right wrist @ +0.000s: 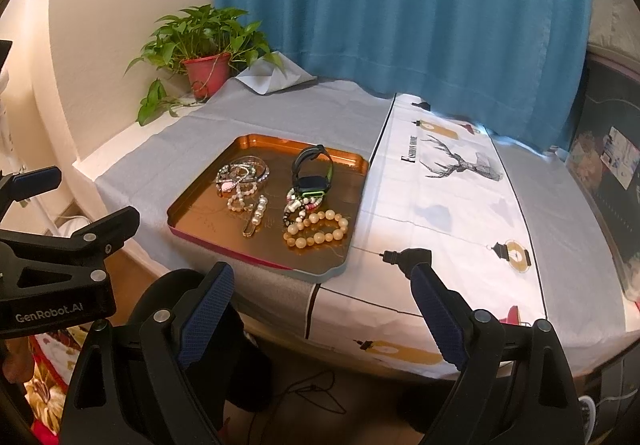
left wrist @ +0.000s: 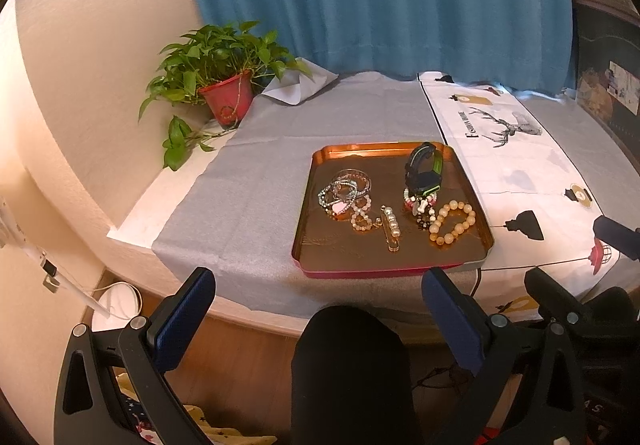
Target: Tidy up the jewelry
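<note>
While both hang short of the table | left claw (left wrist: 316, 309) released | right claw (right wrist: 322, 303) released | jewelry tray (left wrist: 394, 270) ahead

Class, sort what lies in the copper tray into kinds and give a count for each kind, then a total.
In the copper tray:
Watches: 1, black and green watch
Pearl hair clips: 1, pearl clip
Large amber bead bracelets: 1, amber bracelet
Tangled bracelet heaps, pieces not separable: 2, left heap, heap under the watch
Total: 5
</note>
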Action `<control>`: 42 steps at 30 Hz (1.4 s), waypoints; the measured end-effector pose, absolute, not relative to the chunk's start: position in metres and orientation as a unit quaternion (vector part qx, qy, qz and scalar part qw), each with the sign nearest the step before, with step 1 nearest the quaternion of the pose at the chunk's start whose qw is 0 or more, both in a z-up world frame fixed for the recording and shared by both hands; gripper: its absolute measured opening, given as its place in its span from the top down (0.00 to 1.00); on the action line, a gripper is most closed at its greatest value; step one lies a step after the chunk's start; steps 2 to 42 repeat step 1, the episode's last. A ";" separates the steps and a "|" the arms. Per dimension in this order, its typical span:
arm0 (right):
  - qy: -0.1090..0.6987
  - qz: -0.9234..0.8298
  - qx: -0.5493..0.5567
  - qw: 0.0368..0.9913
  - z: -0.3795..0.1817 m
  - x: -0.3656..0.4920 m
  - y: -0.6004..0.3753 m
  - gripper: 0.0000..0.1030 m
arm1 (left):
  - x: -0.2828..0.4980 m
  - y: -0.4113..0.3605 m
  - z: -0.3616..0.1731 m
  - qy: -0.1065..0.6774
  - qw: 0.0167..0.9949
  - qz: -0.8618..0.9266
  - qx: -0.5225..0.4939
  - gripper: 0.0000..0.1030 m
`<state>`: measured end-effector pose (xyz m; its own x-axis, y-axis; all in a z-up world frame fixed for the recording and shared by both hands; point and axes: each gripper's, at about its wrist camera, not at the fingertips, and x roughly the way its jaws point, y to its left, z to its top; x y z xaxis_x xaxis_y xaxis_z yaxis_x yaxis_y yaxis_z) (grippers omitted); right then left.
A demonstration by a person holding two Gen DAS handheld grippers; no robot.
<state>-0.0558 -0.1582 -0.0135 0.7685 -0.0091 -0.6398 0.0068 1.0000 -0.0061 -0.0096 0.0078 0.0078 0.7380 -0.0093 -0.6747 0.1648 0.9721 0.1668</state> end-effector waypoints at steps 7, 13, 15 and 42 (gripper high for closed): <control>0.339 -0.005 -0.002 0.941 -0.014 -0.056 -0.158 0.12 | -0.009 0.008 0.008 0.359 0.926 -0.048 0.108 0.00; 0.339 -0.005 -0.002 0.941 -0.014 -0.056 -0.158 0.12 | -0.009 0.008 0.008 0.359 0.926 -0.048 0.108 0.00; 0.339 -0.005 -0.002 0.941 -0.014 -0.056 -0.158 0.12 | -0.009 0.008 0.008 0.359 0.926 -0.048 0.108 0.00; 0.339 -0.005 -0.002 0.941 -0.014 -0.056 -0.158 0.12 | -0.009 0.008 0.008 0.359 0.926 -0.048 0.108 0.00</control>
